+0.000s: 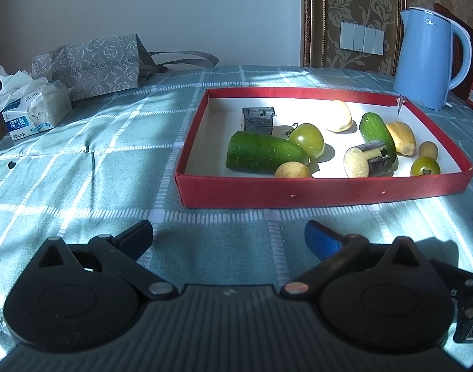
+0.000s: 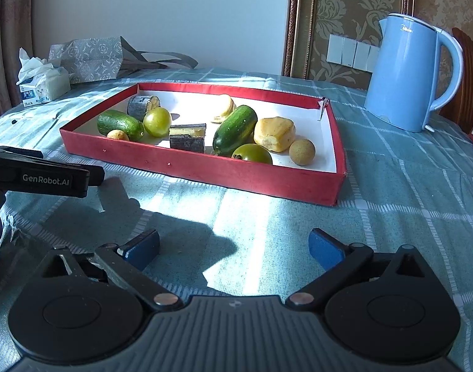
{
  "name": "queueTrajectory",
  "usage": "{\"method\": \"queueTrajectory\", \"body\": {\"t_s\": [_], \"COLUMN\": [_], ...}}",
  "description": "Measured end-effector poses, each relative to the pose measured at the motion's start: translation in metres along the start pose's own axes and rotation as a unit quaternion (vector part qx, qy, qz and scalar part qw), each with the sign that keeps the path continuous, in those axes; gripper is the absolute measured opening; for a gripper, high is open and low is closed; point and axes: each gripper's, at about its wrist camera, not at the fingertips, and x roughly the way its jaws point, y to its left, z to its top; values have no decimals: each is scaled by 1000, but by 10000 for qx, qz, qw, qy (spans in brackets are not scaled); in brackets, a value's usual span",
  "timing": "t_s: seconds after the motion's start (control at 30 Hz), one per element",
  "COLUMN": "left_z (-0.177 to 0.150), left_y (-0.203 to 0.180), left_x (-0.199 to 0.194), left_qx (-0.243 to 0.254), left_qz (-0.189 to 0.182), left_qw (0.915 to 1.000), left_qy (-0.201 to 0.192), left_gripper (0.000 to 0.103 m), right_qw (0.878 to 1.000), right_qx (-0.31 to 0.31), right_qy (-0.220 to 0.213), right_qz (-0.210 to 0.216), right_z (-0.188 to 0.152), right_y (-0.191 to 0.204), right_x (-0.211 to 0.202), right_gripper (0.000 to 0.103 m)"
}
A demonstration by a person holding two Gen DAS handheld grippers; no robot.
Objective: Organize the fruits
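Fruits fill the red tray (image 1: 323, 190) on the desk: 2 cucumbers (image 1: 261, 152), green tomatoes (image 1: 307, 139); left claw (image 1: 228, 237) spread, empty; right view: same tray (image 2: 205, 170) beside a blue kettle (image 2: 406, 77); right claw (image 2: 233, 248) wide apart, empty.

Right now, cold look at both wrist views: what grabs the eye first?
The red tray mid-table, sunlit, packed with produce: two cucumbers, green tomatoes and yellow peeled pieces. Next, the pale blue kettle standing behind the tray's far right corner. Nearest the cameras, the left gripper and right gripper both sit open and empty over the checked tablecloth.
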Motion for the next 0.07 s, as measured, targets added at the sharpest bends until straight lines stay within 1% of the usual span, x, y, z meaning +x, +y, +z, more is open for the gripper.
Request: {"method": "queueTrajectory", "body": {"t_s": [0.07], "left_z": [0], "left_y": [-1], "left_x": [0], "left_qx": [24], "left_qz": [34], "left_qw": [10000], "left_qy": [-12], "left_gripper": [103], "right_qw": [10000], "right_qx": [14], "right_qy": [7], "right_qz": [13], "right_z": [0], "right_y": [0], "right_x": [0], "right_gripper": [103]}}
